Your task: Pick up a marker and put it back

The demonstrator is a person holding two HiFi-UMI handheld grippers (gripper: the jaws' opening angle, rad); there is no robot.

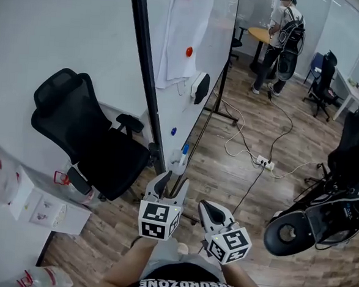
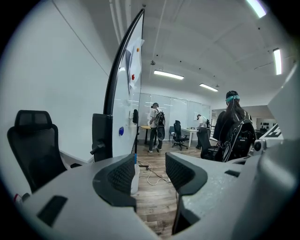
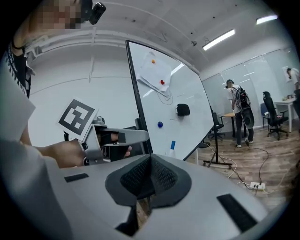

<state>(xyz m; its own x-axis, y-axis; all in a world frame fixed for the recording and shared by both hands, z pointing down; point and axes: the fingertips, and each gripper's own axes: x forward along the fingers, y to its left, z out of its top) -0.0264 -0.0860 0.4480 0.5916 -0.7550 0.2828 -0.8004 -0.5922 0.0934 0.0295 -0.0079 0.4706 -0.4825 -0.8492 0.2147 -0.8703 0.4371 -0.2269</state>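
Wood-floored office with a white rolling whiteboard (image 1: pixel 219 32). Left gripper (image 1: pixel 170 183): jaws apart, empty. Right gripper (image 1: pixel 208 207): jaws pressed together, empty. A blue-capped white marker (image 1: pixel 184 152) stands just ahead of the left jaws. It is probably light, rigid and smooth, and is best gripped mid-barrel.

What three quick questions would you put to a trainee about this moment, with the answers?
1. True or false: the left gripper has its jaws apart, with nothing between them.
2. What stands at the lower edge of the whiteboard, near the blue magnet? A) a blue-capped marker B) a coffee cup C) a phone
3. Fill in: the jaws of the right gripper are ___.

Key: 1 true. 2 A. 3 together, with nothing held.
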